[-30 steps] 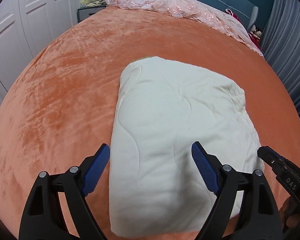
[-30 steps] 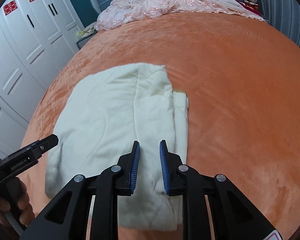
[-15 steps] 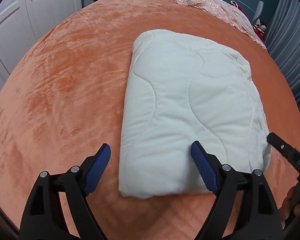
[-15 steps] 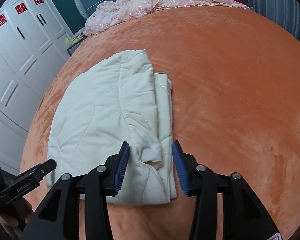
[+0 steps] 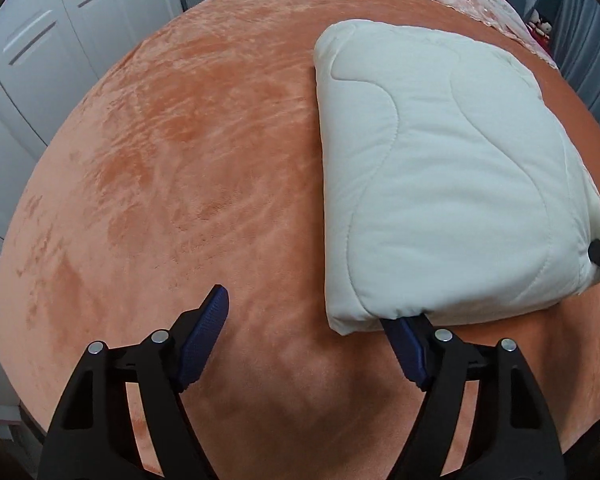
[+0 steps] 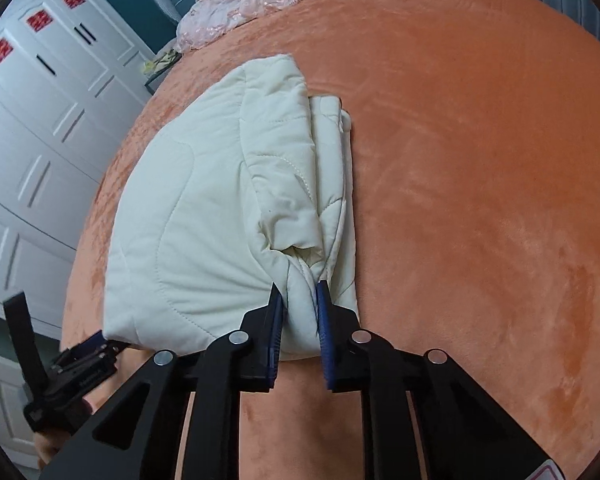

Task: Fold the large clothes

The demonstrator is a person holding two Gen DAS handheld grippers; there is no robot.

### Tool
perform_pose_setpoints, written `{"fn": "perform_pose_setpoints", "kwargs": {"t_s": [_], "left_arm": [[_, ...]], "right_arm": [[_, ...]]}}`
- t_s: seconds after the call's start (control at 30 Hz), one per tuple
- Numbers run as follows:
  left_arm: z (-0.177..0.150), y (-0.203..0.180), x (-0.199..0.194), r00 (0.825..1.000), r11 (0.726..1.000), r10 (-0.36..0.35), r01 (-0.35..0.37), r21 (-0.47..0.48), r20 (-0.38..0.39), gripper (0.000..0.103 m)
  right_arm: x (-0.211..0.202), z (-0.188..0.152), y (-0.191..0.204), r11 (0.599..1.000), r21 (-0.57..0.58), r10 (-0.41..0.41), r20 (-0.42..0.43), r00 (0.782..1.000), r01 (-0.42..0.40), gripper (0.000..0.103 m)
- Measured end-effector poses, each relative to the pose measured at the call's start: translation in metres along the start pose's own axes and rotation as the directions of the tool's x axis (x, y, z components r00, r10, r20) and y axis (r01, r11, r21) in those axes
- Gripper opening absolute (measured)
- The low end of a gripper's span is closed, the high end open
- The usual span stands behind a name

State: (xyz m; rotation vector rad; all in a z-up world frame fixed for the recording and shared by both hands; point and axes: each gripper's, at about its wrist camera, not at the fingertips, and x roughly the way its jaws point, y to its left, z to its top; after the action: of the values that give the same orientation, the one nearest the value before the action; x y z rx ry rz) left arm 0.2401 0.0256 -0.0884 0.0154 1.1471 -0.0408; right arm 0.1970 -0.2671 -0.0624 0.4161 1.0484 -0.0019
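A cream quilted garment (image 5: 440, 168) lies folded into a thick rectangle on the orange bedspread (image 5: 180, 160). My left gripper (image 5: 304, 312) is low at its near left corner and open, its jaws closing. Its right finger (image 5: 404, 344) has its tip tucked under that corner, while the left finger (image 5: 208, 320) stands over bare bedspread. In the right wrist view the garment (image 6: 188, 220) shows stacked layers along its right side. My right gripper (image 6: 299, 292) is closing there and pinches a bunched fold at the near right edge between its blue pads.
A pink lace cover (image 6: 268, 4) is heaped at the head of the bed. White wardrobe doors (image 6: 32, 120) stand along the left side, and grey curtains (image 5: 592, 52) hang to the right. Wide bedspread (image 6: 480, 160) stretches right of the garment.
My left gripper slid left and down, from straddling the garment's near edge to its near left corner. The right gripper opened over the layered edge, then closed on a fold of it.
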Motion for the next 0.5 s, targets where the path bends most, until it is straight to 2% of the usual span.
{"fn": "perform_pose_setpoints", "kwargs": {"t_s": [0.17,0.37,0.5], "left_arm": [[-0.003,-0.004,0.018,1.0,1.0,0.023,-0.022,0.006,-0.022,0.075],[-0.005,-0.005,0.029,0.998,0.998,0.054,-0.054,0.011,-0.018,0.081],[-0.006,-0.011,0.023,0.997,0.997,0.077,-0.077,0.016,-0.017,0.081]], "right_arm": [[0.028,-0.014,0.013,0.984,-0.1,-0.15,-0.01,0.989,0.148,0.012],[0.053,-0.015,0.011,0.975,-0.128,-0.186,-0.039,0.982,0.179,0.016],[0.055,-0.014,0.013,0.972,-0.149,-0.19,-0.044,0.981,0.182,0.019]]}}
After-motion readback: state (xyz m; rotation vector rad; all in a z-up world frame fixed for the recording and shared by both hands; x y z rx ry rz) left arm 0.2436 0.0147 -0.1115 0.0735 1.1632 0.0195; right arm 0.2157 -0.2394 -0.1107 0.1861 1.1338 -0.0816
